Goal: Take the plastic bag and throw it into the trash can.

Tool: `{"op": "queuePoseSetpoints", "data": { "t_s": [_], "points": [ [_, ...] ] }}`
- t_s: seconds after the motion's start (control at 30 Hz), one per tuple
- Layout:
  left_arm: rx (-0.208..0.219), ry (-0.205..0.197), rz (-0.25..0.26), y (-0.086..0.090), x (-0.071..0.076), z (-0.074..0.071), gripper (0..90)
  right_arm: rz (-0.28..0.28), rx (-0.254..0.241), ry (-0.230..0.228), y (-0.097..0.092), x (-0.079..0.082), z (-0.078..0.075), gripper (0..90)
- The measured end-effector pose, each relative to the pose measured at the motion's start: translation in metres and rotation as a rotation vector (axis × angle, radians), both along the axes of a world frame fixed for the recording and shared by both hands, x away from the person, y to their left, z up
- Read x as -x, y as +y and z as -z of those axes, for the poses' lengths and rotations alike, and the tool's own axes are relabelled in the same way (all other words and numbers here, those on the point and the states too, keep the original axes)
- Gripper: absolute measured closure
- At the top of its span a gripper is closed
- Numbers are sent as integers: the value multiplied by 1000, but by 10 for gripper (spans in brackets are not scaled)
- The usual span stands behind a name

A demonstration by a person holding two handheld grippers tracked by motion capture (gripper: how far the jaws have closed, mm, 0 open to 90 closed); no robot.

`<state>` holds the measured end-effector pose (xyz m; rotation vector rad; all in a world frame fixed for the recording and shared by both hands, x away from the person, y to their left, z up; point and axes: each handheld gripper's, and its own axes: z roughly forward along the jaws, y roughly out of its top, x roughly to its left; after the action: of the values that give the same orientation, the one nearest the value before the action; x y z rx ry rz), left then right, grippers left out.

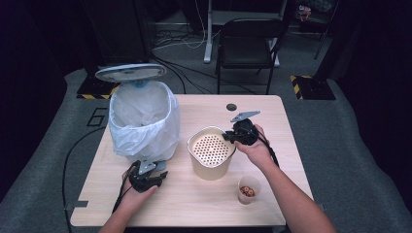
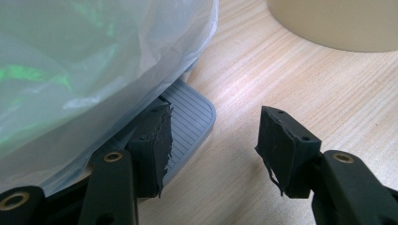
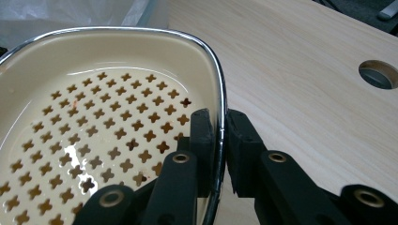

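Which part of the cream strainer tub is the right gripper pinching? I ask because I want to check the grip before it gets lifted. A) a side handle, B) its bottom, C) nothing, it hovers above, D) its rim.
D: in the right gripper view the right gripper has one jaw inside and one outside the shiny rim of the strainer tub, closed on it.

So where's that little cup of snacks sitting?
In the high view, the little cup stands near the table's front right edge, just right of the cream strainer pot.
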<state>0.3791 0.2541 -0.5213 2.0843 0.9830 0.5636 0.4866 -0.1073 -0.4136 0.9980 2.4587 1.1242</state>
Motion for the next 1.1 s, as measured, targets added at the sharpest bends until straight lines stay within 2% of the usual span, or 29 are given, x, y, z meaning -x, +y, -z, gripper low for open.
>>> {"op": "queuePoseSetpoints", "data": {
  "t_s": [0.07, 0.13, 0.23, 0.27, 0.43, 0.5, 0.77, 0.9, 0.93, 1.03, 1.1],
  "points": [
    [-3, 3, 0, 0, 0, 0, 450, -1, 2, 2, -2, 2, 0, 830],
    [-30, -14, 13, 1, -1, -1, 450, -8, 4, -2, -4, 4, 0, 835],
    [-27, -11, 13, 1, -1, -1, 449, -17, 10, -9, -8, 8, 0, 836],
    [27, 19, -31, -2, 2, 1, 450, -20, 9, -9, -9, 10, 0, 836],
    [31, 19, -32, -2, 2, 1, 450, -23, 2, -5, -13, 16, 0, 838],
    [-3, 3, -1, 0, 0, 0, 450, -33, 4, -11, -14, 17, 0, 838],
    [-5, 1, -3, 0, 0, 0, 450, -44, -8, -4, -16, 23, 1, 838],
    [-30, -20, 5, 1, -1, -1, 449, -60, -12, -7, -16, 28, 1, 839],
    [-16, -10, 1, 0, -1, 0, 449, -66, -11, -9, -15, 29, 1, 840],
    [-9, 3, -1, 0, 0, -1, 449, -78, -11, -9, -14, 33, 1, 840],
    [-8, -7, -7, -1, 0, 0, 449, -85, -16, -12, -13, 36, 1, 840]
  ]
}}
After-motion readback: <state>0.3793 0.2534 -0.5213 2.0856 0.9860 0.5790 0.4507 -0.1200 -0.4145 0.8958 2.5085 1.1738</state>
